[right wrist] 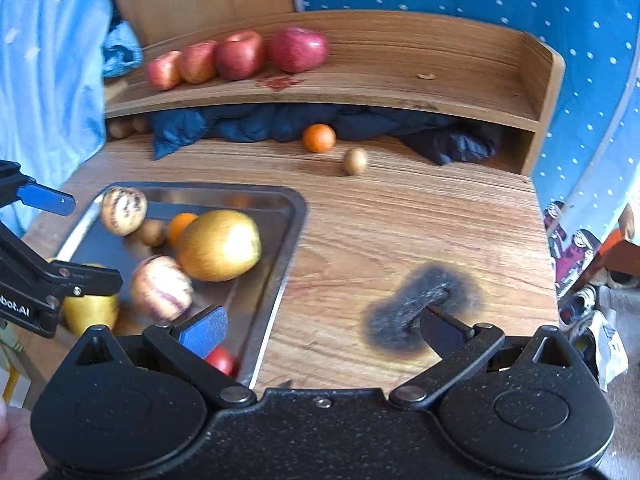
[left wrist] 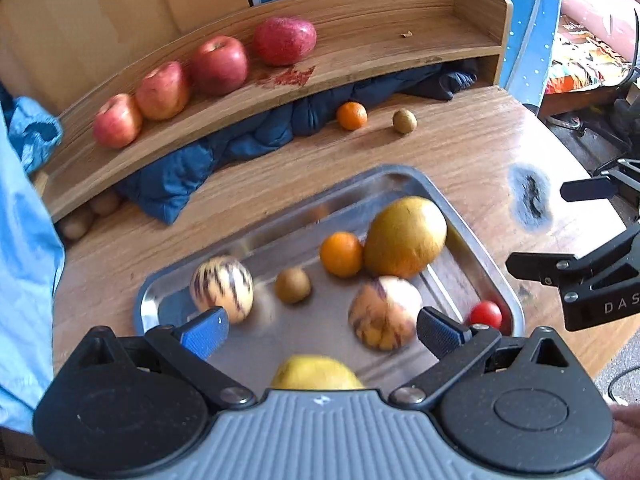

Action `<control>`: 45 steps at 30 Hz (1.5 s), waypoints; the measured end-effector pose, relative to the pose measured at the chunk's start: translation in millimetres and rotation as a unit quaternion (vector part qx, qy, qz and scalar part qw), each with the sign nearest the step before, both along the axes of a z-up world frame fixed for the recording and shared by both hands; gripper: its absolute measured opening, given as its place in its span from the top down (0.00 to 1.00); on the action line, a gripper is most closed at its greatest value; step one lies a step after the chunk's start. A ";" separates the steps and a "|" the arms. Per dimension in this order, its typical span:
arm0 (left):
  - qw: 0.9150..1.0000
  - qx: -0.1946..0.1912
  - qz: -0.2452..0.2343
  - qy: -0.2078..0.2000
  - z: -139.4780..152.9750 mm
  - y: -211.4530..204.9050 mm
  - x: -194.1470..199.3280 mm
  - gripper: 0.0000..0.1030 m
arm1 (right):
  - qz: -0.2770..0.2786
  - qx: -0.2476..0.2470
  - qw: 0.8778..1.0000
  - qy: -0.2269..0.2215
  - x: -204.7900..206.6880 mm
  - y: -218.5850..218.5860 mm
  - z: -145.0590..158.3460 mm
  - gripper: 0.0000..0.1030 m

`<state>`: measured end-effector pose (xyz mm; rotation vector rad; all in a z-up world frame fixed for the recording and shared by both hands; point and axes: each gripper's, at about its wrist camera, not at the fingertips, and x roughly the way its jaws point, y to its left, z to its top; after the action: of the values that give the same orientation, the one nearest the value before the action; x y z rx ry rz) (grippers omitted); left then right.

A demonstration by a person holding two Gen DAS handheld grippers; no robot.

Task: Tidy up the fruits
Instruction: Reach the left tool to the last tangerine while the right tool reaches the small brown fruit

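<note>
While both spread wide, left gripper (left wrist: 322, 330) and right gripper (right wrist: 322, 330) hold nothing — seemingly untouching.

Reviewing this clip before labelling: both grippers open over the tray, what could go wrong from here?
1. The left gripper is open over closely packed fruit; closing on the striped fruit may nudge the cherry tomato or the yellow fruit.
2. The loose orange and the small brown fruit lie on bare table and could roll if bumped.
3. The right gripper hangs at the tray edge and may knock it.
</note>
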<state>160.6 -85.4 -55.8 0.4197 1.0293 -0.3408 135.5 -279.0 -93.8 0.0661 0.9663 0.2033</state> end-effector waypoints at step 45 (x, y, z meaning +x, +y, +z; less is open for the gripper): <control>0.990 -0.131 0.005 0.054 -64.5 -66.1 205.7 0.01 | -0.008 -0.071 0.997 -0.033 150.3 17.8 -42.6 0.20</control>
<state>366.3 -151.5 -120.4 0.1595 1.0750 -0.4874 285.8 -261.2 -136.4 -0.0629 0.9123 0.1213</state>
